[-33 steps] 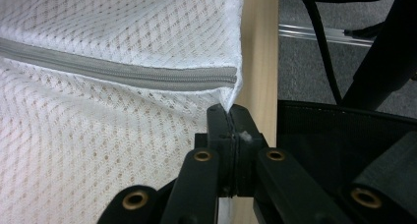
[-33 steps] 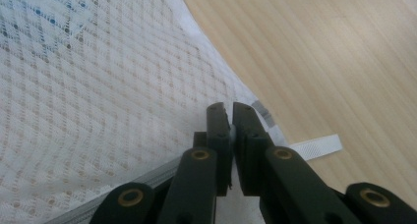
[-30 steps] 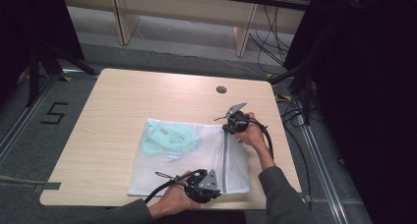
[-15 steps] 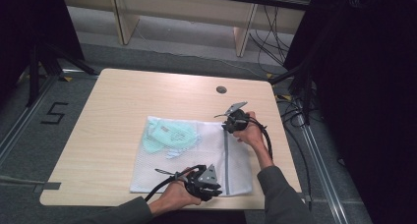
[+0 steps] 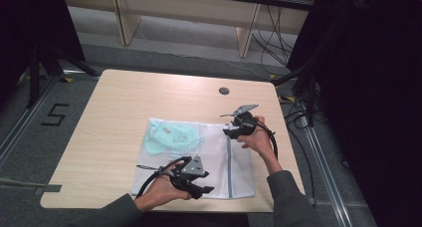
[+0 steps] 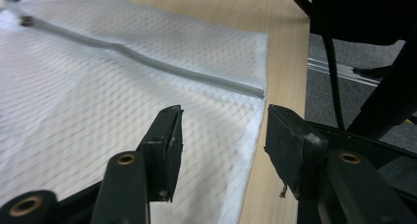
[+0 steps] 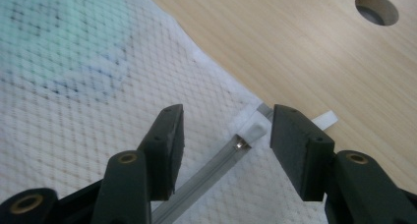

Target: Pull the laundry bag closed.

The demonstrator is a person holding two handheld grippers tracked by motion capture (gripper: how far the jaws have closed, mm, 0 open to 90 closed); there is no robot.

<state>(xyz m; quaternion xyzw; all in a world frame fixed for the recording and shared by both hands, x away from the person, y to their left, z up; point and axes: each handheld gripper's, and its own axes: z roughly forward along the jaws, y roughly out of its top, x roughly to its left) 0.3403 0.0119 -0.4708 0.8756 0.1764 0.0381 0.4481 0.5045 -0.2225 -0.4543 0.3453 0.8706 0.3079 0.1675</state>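
A white mesh laundry bag (image 5: pixel 211 155) lies flat on the wooden table (image 5: pixel 124 102), with a mint-green garment (image 5: pixel 169 137) inside its left half. A zipper (image 5: pixel 229 162) runs across the bag's right part. My left gripper (image 5: pixel 206 189) hovers at the bag's near edge; its jaws have just been opening and stand open (image 6: pixel 223 135) above the mesh corner (image 6: pixel 236 150), touching nothing. My right gripper (image 5: pixel 229 133) is at the zipper's far end, its jaws also just opened (image 7: pixel 226 130). The white zipper end (image 7: pixel 253 130) lies below the gap, untouched.
A round cable hole (image 5: pixel 224 91) sits in the table behind the bag, also seen from the right gripper (image 7: pixel 376 8). The table's right edge (image 6: pixel 295 62) runs close beside the bag, with dark floor and cables beyond. Bare wood lies left of the bag.
Both grippers' jaws have gone from shut to open, and both hands have lifted a little off the bag. The bag now lies released on the table.
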